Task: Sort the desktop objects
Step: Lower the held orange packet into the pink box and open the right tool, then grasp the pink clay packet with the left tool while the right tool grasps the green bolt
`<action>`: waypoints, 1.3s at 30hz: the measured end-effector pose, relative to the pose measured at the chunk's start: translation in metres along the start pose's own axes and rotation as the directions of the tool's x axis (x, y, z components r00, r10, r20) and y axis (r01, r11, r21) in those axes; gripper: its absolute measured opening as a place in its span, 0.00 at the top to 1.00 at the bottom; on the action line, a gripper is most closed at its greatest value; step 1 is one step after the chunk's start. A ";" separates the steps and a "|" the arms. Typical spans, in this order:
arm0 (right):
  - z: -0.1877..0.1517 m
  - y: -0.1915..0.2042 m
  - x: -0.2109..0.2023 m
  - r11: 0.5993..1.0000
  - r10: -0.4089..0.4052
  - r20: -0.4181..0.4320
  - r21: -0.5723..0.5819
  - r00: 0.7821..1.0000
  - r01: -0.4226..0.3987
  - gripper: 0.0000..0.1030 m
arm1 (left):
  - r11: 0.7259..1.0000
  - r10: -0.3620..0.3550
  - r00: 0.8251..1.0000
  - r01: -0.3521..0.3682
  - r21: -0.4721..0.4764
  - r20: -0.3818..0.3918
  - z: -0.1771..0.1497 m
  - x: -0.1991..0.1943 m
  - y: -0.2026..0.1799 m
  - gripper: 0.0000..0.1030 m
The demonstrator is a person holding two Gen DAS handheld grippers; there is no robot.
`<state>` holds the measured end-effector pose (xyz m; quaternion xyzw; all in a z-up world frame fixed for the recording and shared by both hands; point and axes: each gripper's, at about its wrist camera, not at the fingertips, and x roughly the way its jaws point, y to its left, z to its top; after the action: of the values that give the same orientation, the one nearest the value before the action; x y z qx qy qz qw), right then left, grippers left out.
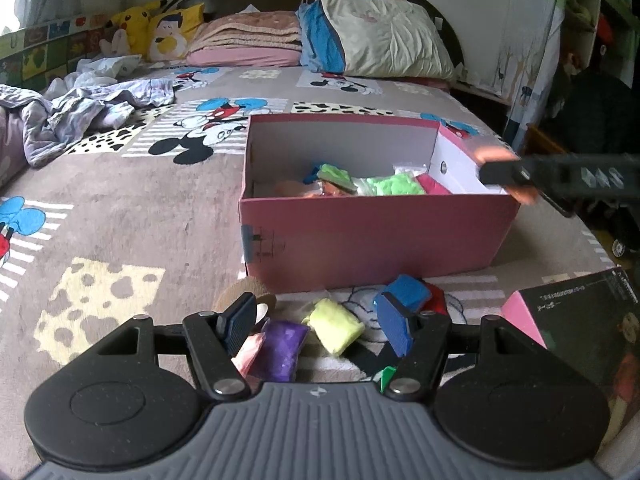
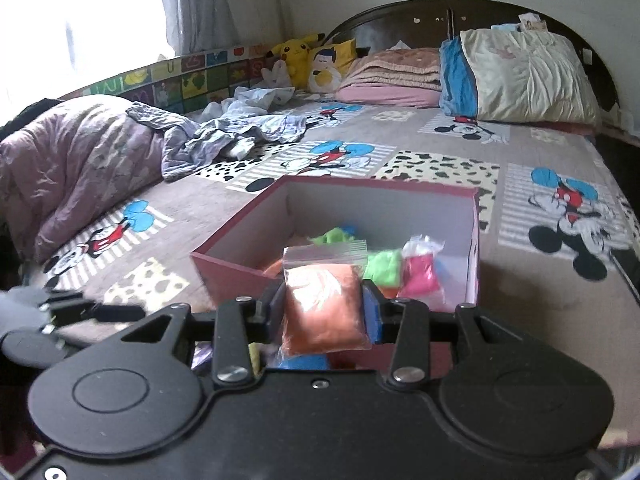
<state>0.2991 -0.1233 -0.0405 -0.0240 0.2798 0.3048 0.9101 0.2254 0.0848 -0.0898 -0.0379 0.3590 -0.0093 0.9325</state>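
Note:
A pink cardboard box [image 1: 372,236] stands open on the bed and holds several clay bags, green [image 1: 394,184] and pink among them. My left gripper [image 1: 320,324] is open and empty, low over loose bags in front of the box: a yellow bag [image 1: 336,326], a purple bag [image 1: 282,350], a blue bag [image 1: 408,290]. My right gripper [image 2: 324,312] is shut on an orange clay bag [image 2: 322,308], held at the near rim of the box [image 2: 236,268]. It also shows blurred in the left wrist view [image 1: 504,176], over the box's right end.
A dark printed box lid [image 1: 580,328] lies at the right of the loose bags. A cardboard tape roll [image 1: 244,292] lies by the box's front left corner. Crumpled clothes [image 1: 92,108], pillows [image 1: 380,36] and plush toys [image 1: 136,24] sit farther back on the bed.

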 end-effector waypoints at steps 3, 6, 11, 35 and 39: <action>0.008 -0.004 0.015 1.000 -0.011 -0.008 -0.006 1.000 0.010 0.62 | 1.000 -0.009 1.000 0.009 0.005 -0.007 -0.003 0.002 0.001 0.36; 0.016 -0.007 0.031 1.000 -0.021 -0.015 -0.012 1.000 0.021 0.62 | 1.000 -0.016 1.000 0.016 0.018 0.001 -0.006 0.000 0.000 0.36; 0.025 -0.008 0.053 0.999 -0.033 -0.038 -0.037 0.999 0.032 0.62 | 0.999 -0.006 1.000 0.005 0.032 0.015 -0.014 -0.002 0.000 0.36; 0.031 -0.018 0.105 0.988 -0.143 -0.087 -0.068 0.986 0.137 0.36 | 0.999 -0.029 0.999 0.030 -0.035 0.015 -0.052 -0.006 0.031 0.36; 0.021 -0.001 0.068 0.992 -0.096 -0.017 -0.088 0.995 0.094 0.36 | 0.994 -0.063 0.998 0.065 -0.084 0.027 -0.056 -0.005 0.047 0.36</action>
<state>0.3543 -0.0826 -0.0584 -0.0800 0.2745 0.2729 0.9186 0.1841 0.1287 -0.1318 -0.0893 0.3463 -0.0234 0.9336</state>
